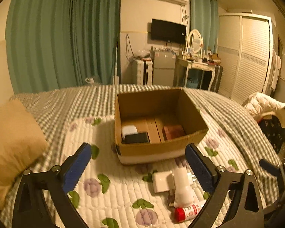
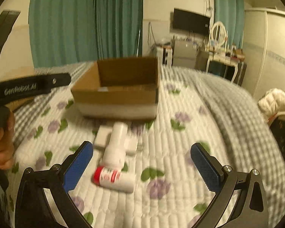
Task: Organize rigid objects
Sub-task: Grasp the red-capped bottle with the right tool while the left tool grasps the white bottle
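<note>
An open cardboard box (image 1: 157,146) (image 2: 115,95) stands on the quilted bed. Inside it lie a white case (image 1: 129,130), a black case (image 1: 137,138) and a reddish box (image 1: 174,131). In front of the box lie a white bottle (image 1: 182,187) (image 2: 116,146), a red-capped tube (image 1: 188,211) (image 2: 114,178) and a flat white adapter (image 1: 161,181) (image 2: 102,137). My left gripper (image 1: 140,168) is open, hanging just short of the box with nothing between its fingers. My right gripper (image 2: 142,168) is open above the bottle and tube, touching neither.
A tan pillow (image 1: 11,142) lies at the left of the bed. A chair with a white jacket (image 1: 266,108) stands off the bed's right side. A person's hand (image 2: 1,144) holds the left gripper's handle at the right wrist view's left edge.
</note>
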Motion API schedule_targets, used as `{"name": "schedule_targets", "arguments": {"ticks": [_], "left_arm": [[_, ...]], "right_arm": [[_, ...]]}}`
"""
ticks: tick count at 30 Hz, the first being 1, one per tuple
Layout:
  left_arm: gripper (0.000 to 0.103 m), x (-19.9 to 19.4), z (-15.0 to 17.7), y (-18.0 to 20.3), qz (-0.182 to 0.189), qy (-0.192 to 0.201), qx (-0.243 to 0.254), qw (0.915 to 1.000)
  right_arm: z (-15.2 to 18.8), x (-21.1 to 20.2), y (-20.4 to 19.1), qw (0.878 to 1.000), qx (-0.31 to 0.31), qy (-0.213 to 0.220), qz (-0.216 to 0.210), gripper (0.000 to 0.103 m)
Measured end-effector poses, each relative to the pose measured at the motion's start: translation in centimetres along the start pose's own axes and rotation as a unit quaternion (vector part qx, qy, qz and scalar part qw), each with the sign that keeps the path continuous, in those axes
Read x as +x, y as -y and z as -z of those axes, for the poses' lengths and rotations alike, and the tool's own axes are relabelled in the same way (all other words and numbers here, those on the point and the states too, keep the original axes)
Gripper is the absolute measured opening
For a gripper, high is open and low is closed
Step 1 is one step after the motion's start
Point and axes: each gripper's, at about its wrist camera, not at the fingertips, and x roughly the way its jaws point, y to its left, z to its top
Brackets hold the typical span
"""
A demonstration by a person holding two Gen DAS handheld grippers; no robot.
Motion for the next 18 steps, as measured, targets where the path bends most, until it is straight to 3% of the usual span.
{"name": "schedule_targets", "arguments": {"ticks": [4,17,18], "left_arm": [[0.088,2.0,1.7,0.4,0.009,-0.028,0.007,0.9995],[0.088,6.9,5.5,0.7,0.020,-0.103,0.006,0.9945],[0.088,7.1,5.5,0.7,0.021,-0.105,0.006,0.9942]], "right_arm": [[2.3,2.4,-0.6,0.999,0.010,-0.040,-0.009,0.103],[5.7,9.4,-3.8,0.988,-0.018,-0.145,-0.041,0.103],[5.8,9.6,-3.6,0.988,-0.015,-0.146,-0.038,0.097]]}}
